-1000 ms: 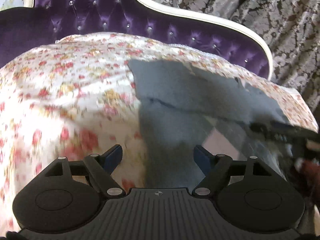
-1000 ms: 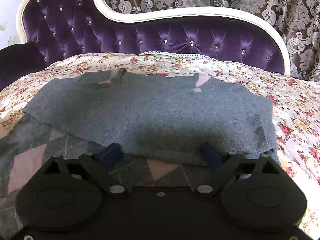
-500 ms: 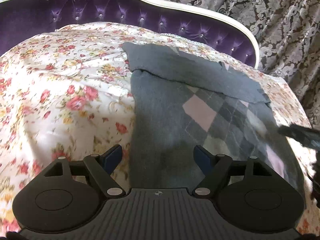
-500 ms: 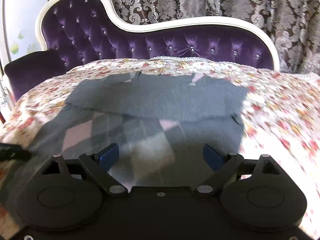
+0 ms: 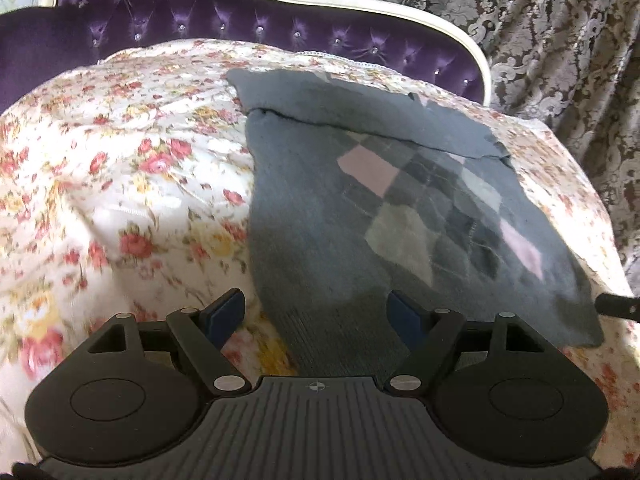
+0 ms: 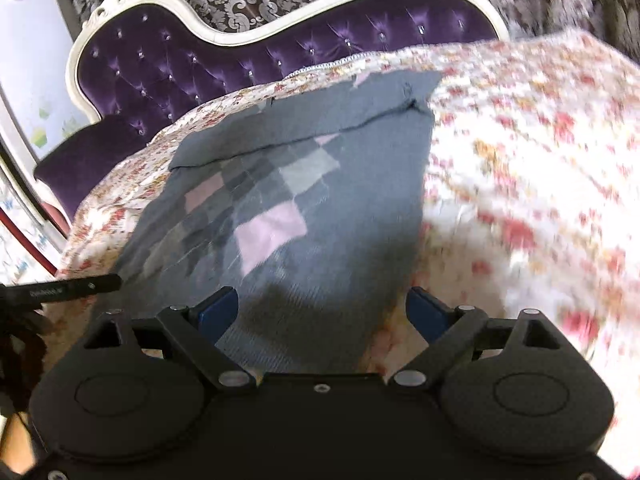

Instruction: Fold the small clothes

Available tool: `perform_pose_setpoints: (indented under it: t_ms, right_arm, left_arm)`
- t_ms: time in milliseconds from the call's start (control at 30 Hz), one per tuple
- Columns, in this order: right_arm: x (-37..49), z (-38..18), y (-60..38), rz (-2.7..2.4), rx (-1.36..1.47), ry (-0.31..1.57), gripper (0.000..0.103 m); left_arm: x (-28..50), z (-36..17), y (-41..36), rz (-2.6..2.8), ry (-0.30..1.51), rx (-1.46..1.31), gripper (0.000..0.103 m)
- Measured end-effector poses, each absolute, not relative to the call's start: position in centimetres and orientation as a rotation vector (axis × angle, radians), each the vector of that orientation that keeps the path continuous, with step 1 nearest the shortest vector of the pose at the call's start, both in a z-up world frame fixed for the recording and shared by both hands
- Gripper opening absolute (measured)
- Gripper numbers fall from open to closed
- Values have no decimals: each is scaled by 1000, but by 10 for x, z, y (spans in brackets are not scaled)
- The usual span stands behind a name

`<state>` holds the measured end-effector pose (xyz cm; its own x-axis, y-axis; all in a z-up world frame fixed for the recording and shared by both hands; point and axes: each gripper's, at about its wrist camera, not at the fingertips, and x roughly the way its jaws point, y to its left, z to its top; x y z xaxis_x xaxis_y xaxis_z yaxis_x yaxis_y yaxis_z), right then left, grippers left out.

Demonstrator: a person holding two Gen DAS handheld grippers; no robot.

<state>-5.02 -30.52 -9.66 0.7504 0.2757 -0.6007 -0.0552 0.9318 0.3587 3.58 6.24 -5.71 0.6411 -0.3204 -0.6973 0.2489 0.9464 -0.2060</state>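
Note:
A grey knitted garment (image 5: 320,232) with a pink and grey argyle diamond panel lies flat on a flowered bedspread (image 5: 132,148), its far part folded over toward me in a plain grey band (image 5: 360,108). My left gripper (image 5: 316,314) stands open just above the garment's near left corner, nothing between its blue pads. In the right wrist view the same garment (image 6: 320,240) runs away from me; my right gripper (image 6: 324,310) is open over its near right corner, and the ribbed hem lies under the gap.
A purple tufted headboard with a white frame (image 5: 280,28) closes off the far side, with patterned curtains (image 5: 560,48) behind it. The other gripper's black finger shows at the edge of each view (image 5: 618,304) (image 6: 72,284). Flowered bedspread (image 6: 540,200) spreads to either side of the garment.
Both grippers have drawn back from the folded band toward the garment's near edge and swung outward, the left to the left corner, the right to the right corner. The right view has rolled.

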Motion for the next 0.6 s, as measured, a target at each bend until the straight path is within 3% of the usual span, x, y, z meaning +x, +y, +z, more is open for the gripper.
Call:
perform_pose_setpoints:
  t_ms: [600]
  right_arm:
    - [-57,-111,-295,255,449,697,96]
  left_arm:
    - [14,-59,53,-372,846,-143,77]
